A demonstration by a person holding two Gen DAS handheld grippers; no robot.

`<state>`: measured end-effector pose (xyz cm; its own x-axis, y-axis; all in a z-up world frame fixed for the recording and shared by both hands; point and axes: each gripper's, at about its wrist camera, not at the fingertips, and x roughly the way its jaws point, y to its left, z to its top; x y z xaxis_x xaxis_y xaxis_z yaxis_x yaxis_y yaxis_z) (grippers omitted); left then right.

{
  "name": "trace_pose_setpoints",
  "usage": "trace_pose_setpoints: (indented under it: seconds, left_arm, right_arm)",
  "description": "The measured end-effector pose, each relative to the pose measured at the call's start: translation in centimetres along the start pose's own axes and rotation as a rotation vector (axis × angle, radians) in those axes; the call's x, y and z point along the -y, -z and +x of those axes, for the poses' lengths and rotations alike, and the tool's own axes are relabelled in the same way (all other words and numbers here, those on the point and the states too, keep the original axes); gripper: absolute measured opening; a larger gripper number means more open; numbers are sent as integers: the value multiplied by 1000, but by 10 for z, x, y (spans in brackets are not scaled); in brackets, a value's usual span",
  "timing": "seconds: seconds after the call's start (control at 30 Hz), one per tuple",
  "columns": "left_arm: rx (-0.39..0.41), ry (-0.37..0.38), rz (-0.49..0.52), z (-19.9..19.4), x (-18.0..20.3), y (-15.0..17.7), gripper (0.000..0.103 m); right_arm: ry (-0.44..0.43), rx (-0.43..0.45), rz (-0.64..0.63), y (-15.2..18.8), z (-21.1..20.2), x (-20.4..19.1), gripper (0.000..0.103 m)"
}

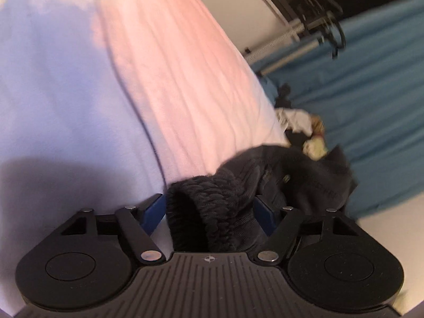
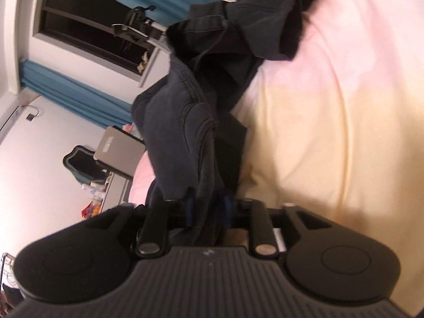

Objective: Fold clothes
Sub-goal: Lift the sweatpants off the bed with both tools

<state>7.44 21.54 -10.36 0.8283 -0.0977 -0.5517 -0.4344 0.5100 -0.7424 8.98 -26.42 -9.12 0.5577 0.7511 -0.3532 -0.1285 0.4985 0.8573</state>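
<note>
- The dark garment (image 2: pixel 201 84) lies bunched on the bed (image 2: pixel 331 122), near the edge that faces the blue curtain (image 1: pixel 371 84); it is crumpled in ridges, not spread flat, so I judge the fold barely begun
- Its thick ribbed cuff (image 1: pixel 209 206) sits between the blue pads of my left hand-held gripper (image 1: pixel 209 212); the jaws stand well apart, and I cannot tell whether the pads press the cloth
- My right hand-held gripper (image 2: pixel 206 212) has a fold of the same garment between its pads, jaws fairly close; whether it grips or has let go I cannot tell
- To do this step well, I would get firm hold of one layer at each end, lift and draw the ends apart until the cloth hangs smooth, then lay it flat on the pale bedsheet (image 1: pixel 172 79) away from the edge
- A small heap of other clothes (image 1: pixel 299 124) lies beyond, near the curtain
</note>
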Motion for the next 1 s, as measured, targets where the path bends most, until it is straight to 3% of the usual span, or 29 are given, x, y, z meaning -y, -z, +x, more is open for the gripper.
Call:
trace_pose_setpoints:
  seconds: [0.17, 0.23, 0.3, 0.37, 0.4, 0.47, 0.57, 0.63, 0.67, 0.7, 0.87, 1.0]
  left_arm:
    - [6, -10, 5, 1, 6, 5, 75]
    - [1, -15, 20, 4, 8, 7, 75]
    - [15, 21, -12, 3, 5, 8, 77]
    - [-2, 94, -47, 11, 1, 7, 82]
    - [-11, 109, -43, 15, 1, 6, 83]
    - [-29, 133, -21, 21, 3, 5, 82]
    - [-56, 120, 14, 29, 5, 6, 66]
    - [-69, 109, 18, 31, 5, 6, 50]
    - [-72, 112, 13, 32, 5, 6, 40]
    - [-74, 115, 5, 32, 5, 6, 22]
    - [31, 133, 125, 16, 32, 7, 19]
    - [89, 203, 163, -6, 59, -10, 19]
  right_arm:
    - [-33, -45, -38, 13, -5, -10, 46]
    - [-35, -72, -56, 18, -3, -13, 56]
    - [-32, -90, -63, 23, -1, -13, 55]
    - [-19, -99, -80, 26, 0, -13, 45]
    - [-5, -99, -96, 28, -1, -14, 31]
    - [24, -96, -124, 31, -3, -16, 20]
    - [59, -85, -121, 37, -7, -14, 14]
    - [93, -87, -138, 41, -7, -16, 13]
    - [104, -85, -146, 44, -8, -17, 13]
    - [110, -81, -153, 47, -9, -19, 12]
    - [95, -48, -149, 59, -9, -30, 10]
    - [-26, -43, -28, 78, -9, -32, 9]
